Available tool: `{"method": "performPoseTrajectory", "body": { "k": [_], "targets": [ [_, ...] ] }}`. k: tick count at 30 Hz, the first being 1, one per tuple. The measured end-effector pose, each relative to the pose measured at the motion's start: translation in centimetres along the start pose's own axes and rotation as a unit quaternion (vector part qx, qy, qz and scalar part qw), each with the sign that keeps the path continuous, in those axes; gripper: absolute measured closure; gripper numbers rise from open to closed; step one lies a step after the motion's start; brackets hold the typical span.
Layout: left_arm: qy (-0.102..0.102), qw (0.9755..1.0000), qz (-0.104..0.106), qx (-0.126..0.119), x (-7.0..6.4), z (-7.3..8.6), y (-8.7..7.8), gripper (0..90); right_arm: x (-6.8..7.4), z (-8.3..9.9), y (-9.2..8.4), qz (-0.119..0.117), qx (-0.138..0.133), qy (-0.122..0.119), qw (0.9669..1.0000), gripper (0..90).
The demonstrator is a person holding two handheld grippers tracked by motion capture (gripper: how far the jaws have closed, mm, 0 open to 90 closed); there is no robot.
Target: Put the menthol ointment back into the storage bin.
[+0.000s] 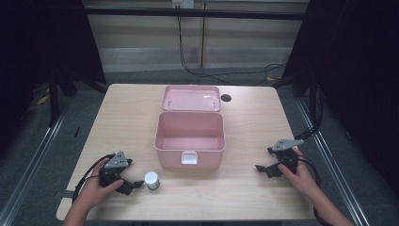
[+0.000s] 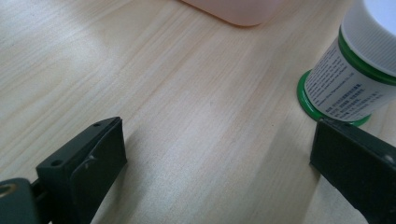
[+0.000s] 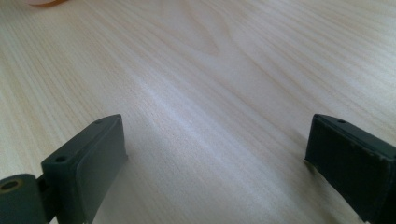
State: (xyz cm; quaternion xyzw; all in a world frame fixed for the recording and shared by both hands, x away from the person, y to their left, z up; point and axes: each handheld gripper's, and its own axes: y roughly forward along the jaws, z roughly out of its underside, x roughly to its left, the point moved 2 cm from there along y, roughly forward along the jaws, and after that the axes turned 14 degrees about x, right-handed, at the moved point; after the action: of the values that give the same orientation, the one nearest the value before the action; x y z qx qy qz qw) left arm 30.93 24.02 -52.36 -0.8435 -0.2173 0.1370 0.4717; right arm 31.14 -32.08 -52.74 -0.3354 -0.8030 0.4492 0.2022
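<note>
Ahead of me on the table sits a pink box, lid thrown back flat behind it, its inside bare, a pale latch on the near wall. Near its front left corner stands a small white jar with a white ribbed cap, green band and green base (printed label, too small to read). It is upright, just beside the tip of my left claw, whose jaws stand wide with bare wood between them; I can't tell whether they touch.
</note>
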Motion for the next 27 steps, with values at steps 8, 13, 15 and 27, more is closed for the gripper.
{"method": "performPoseTrajectory", "body": {
  "k": [8,13,15,27],
  "targets": [
    [-0.01,0.9999,0.001,0.008,-0.2,-0.2,0.0,0.1,0.0,0.0,0.0,0.0,0.0,0.0,1.0,4.5],
    [-0.016,0.9974,0.014,0.069,-0.8,-0.6,-0.7,0.0,0.0,0.0,0.0,0.0,0.0,0.0,1.0,4.5],
    [-0.009,0.9933,0.009,0.115,-1.1,-1.0,-1.3,2.8,0.0,0.0,0.0,0.0,0.0,0.0,1.0,4.5],
    [0.017,0.9735,0.035,0.225,-2.8,-3.3,-2.9,20.7,0.1,0.0,0.0,0.003,0.0,0.003,1.0,4.5]
  ]
}}
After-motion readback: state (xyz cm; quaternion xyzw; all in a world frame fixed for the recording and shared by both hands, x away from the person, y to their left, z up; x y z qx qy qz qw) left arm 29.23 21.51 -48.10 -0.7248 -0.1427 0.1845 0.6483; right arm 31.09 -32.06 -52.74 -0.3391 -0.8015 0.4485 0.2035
